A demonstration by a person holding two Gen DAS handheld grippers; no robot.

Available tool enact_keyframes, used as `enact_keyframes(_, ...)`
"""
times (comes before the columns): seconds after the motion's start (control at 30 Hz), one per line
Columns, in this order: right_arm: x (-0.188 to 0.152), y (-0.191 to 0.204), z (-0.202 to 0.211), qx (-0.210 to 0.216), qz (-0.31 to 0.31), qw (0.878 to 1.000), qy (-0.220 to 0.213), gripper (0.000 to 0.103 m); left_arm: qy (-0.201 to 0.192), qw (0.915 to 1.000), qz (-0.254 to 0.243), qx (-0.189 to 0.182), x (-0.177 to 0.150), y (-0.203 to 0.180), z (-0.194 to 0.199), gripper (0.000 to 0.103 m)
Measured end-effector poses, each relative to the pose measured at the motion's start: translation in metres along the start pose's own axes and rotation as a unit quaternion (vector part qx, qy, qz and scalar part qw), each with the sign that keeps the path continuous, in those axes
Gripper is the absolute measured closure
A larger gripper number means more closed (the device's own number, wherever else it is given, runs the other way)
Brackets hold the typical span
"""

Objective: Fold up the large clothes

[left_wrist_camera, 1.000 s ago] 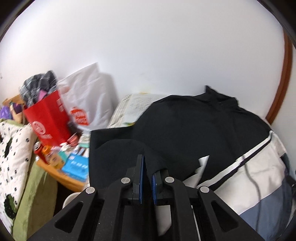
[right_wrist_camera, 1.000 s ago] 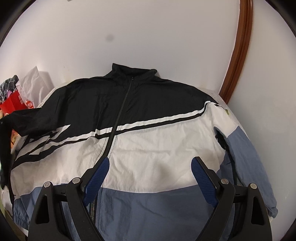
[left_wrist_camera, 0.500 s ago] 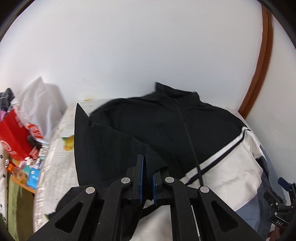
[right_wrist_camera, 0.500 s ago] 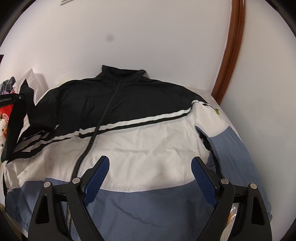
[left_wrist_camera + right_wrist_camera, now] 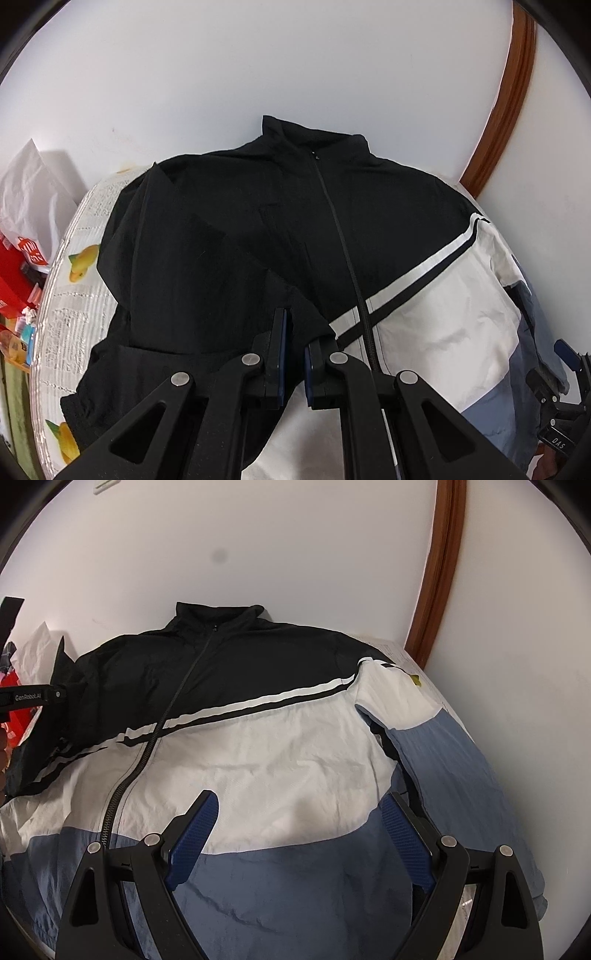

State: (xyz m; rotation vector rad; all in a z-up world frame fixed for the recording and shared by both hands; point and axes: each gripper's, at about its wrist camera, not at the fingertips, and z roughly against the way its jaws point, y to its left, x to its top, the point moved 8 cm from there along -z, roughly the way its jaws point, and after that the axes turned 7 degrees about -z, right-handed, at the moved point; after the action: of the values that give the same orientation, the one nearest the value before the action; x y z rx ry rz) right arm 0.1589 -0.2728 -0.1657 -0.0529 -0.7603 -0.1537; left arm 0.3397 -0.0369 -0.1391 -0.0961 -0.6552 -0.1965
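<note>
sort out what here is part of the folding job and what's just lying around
Part of the job:
- jacket
- black sleeve, pinched in the shut left gripper
- right gripper, open above the jacket

Lying about:
- white plastic bag
- red box
- printed table cover

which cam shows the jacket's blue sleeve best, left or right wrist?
Right wrist. There the blue sleeve lies in full view along the jacket's side, from the white shoulder to near the cuff. In the left wrist view only a sliver of it shows at the frame's right edge, above the right gripper.
</note>
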Motion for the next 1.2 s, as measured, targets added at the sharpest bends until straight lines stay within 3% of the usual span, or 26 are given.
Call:
enact_keyframes(0.13,0.004,0.011,0.007,0.012,0.014,1.000,-0.012,0.014,0.000,1.0000,-0.003,-0.003,-0.006,0.000,0.006,0.087)
enact_keyframes(0.23,0.008,0.023,0.011,0.027,0.020,0.999,-0.015,0.014,-0.008,1.0000,-0.003,0.000,-0.011,0.004,0.019,0.060)
enact_keyframes(0.27,0.010,0.027,0.012,0.033,0.022,0.999,-0.017,0.014,-0.015,0.9999,-0.004,-0.003,-0.012,0.005,0.025,0.044)
enact_keyframes(0.3,0.011,0.032,0.013,0.038,0.025,0.999,-0.017,0.016,-0.022,0.9997,-0.006,-0.005,-0.013,0.007,0.031,0.038)
enact_keyframes(0.37,0.015,0.045,0.014,0.054,0.032,0.998,-0.016,0.030,-0.034,0.9994,-0.011,0.004,-0.016,0.012,0.045,0.038)
enact_keyframes(0.43,0.021,0.059,0.013,0.067,0.039,0.997,-0.010,0.035,-0.041,0.9991,-0.009,0.005,-0.020,0.019,0.056,0.038)
enact_keyframes(0.67,0.043,0.122,0.018,0.122,0.079,0.989,-0.025,0.034,-0.051,0.9974,0.037,0.036,-0.051,0.085,0.086,0.032)
enact_keyframes(0.9,0.057,0.204,-0.012,0.188,0.116,0.975,-0.008,0.031,-0.018,0.9943,0.089,0.056,-0.116,0.148,0.082,0.032)
enact_keyframes(1.07,0.060,0.247,-0.055,0.201,0.125,0.971,0.021,0.031,-0.003,0.9932,0.111,0.034,-0.151,0.169,0.067,0.032)
enact_keyframes(1.2,0.066,0.273,-0.081,0.233,0.109,0.965,0.044,0.031,-0.008,0.9933,0.115,0.007,-0.161,0.172,0.061,0.032)
